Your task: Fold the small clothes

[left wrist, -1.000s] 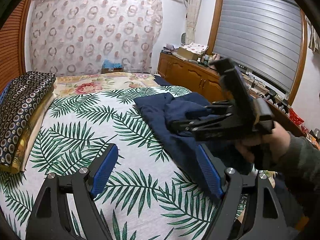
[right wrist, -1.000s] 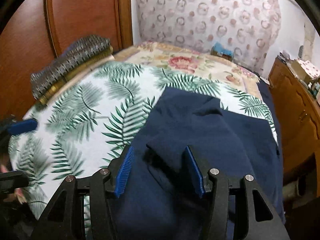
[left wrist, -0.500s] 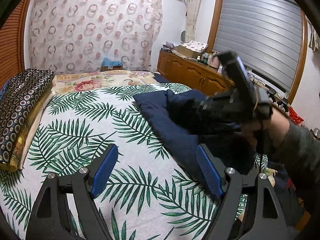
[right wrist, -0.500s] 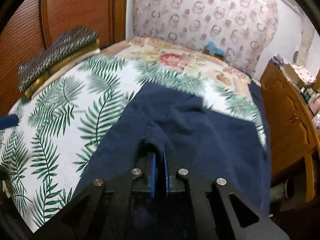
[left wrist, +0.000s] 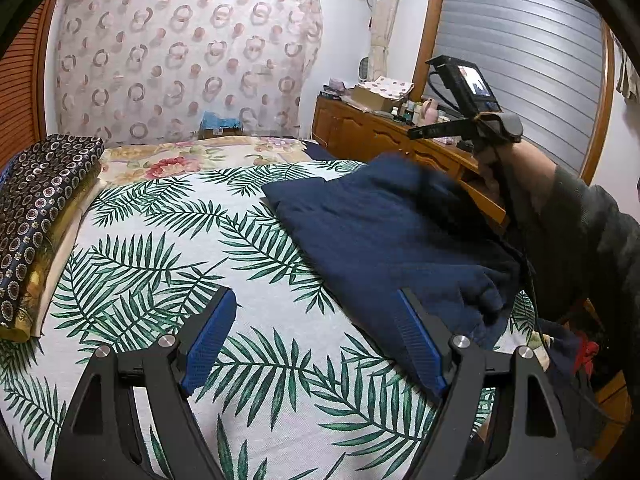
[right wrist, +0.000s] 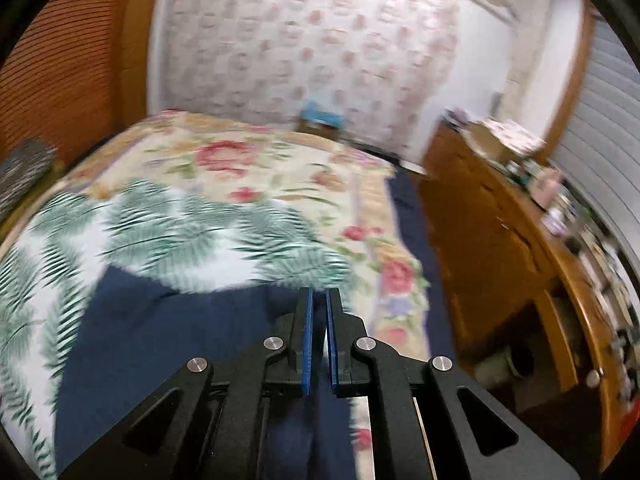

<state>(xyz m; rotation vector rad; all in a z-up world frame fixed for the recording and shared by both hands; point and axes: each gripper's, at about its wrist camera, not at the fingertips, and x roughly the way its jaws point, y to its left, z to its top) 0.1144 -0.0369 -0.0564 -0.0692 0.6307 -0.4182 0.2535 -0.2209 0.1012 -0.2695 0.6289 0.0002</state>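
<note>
Left wrist view: my left tool [left wrist: 316, 344] is spread wide over the bed [left wrist: 168, 248], its blue pads [left wrist: 208, 332] apart and holding nothing. The palm-leaf sheet lies between them, and the right pad sits just beside the near edge of the navy garment [left wrist: 384, 236]. The garment lies on the right half of the bed, its far-left corner flat on the sheet and its right portion raised off the bed toward my right hand [left wrist: 500, 168]. A rumpled fold bunches at its near right end. Folded patterned bedding [left wrist: 36, 208] is stacked at the left edge of the bed. A wooden cabinet [left wrist: 380, 136] stands along the right wall below a shuttered window [left wrist: 520, 64], and a ring-patterned curtain [left wrist: 180, 64] covers the far wall.

Right wrist view, blurred: my right tool [right wrist: 319, 336] is closed to a narrow slit with navy cloth pinched between its pads. The navy garment [right wrist: 160, 332] spreads to the left and below the tool, over the leaf sheet, with a floral sheet [right wrist: 248, 168] farther away.
</note>
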